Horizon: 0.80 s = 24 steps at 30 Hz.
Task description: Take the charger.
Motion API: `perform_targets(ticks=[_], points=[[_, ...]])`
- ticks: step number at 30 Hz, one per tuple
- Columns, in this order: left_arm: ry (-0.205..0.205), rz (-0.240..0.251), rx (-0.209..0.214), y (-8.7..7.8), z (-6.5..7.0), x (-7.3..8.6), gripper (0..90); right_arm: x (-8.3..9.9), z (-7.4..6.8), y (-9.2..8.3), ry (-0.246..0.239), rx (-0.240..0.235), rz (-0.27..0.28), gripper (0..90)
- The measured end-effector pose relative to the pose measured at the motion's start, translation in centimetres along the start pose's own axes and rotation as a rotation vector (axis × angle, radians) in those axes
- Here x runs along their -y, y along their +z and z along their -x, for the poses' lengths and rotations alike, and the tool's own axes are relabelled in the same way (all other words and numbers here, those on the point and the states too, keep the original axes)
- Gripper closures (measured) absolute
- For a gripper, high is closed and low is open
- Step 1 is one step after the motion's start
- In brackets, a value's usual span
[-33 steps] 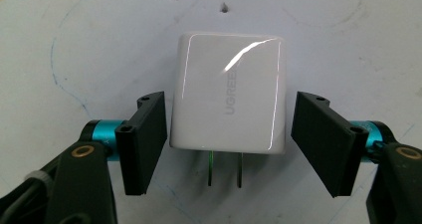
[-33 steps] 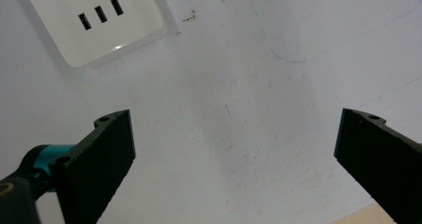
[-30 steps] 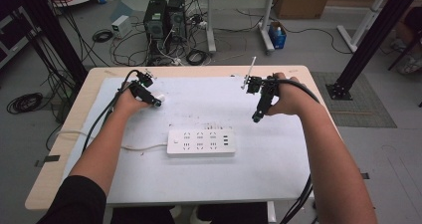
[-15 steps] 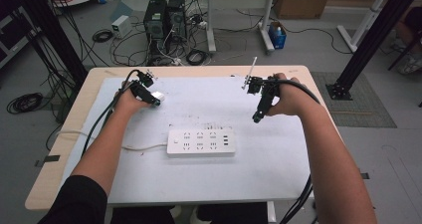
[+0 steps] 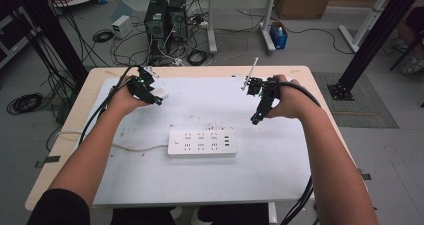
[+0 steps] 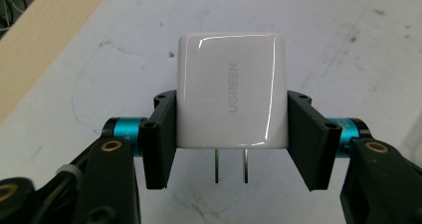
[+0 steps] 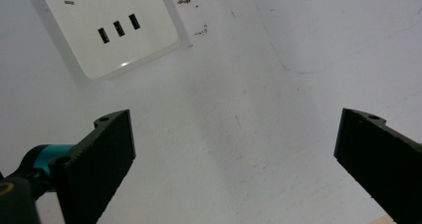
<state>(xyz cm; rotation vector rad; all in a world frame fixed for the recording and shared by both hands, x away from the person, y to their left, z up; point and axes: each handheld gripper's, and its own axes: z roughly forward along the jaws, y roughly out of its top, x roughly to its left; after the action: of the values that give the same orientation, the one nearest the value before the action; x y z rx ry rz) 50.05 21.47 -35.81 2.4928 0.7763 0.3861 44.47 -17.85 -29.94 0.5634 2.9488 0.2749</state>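
My left gripper [image 6: 231,134] clamps the white charger [image 6: 231,89] by its sides, prongs free for the power strip [image 5: 201,143] mid-table; my right gripper [image 7: 234,149] hangs wide open, empty, near the strip's USB end

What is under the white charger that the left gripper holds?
Under the white charger, clamped in the left gripper, lies the bare white mat; two metal prongs point toward the camera. The mat directly behind its body is hidden.
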Motion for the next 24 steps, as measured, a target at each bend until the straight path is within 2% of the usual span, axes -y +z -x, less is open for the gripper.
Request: perform_targets(ticks=[10, 13, 15, 18, 22, 24], points=[[0.13, 0.042, 0.023, -2.9, 3.3, -0.9, 42.5, 0.6, -0.9, 0.1, 0.025, -0.018, 0.05, 1.9], [0.141, 0.052, 0.032, -3.3, 3.8, -1.0, 42.5, 0.6, -1.0, 0.1, 0.029, -0.024, 0.059, 1.9], [0.17, 0.062, 0.05, -3.6, 4.5, -0.9, 42.5, 0.7, -1.3, 0.1, 0.034, -0.029, 0.07, 1.9], [0.189, 0.061, 0.069, -3.7, 5.2, -0.9, 42.5, 0.7, -1.5, 0.0, 0.037, -0.033, 0.075, 1.9], [0.211, 0.068, 0.11, -3.8, 5.9, -1.0, 42.5, 0.6, -1.7, 0.2, 0.039, -0.04, 0.085, 1.9], [0.212, 0.069, 0.116, -3.8, 6.0, -1.0, 42.5, 0.6, -1.7, 0.3, 0.037, -0.044, 0.087, 1.9]])
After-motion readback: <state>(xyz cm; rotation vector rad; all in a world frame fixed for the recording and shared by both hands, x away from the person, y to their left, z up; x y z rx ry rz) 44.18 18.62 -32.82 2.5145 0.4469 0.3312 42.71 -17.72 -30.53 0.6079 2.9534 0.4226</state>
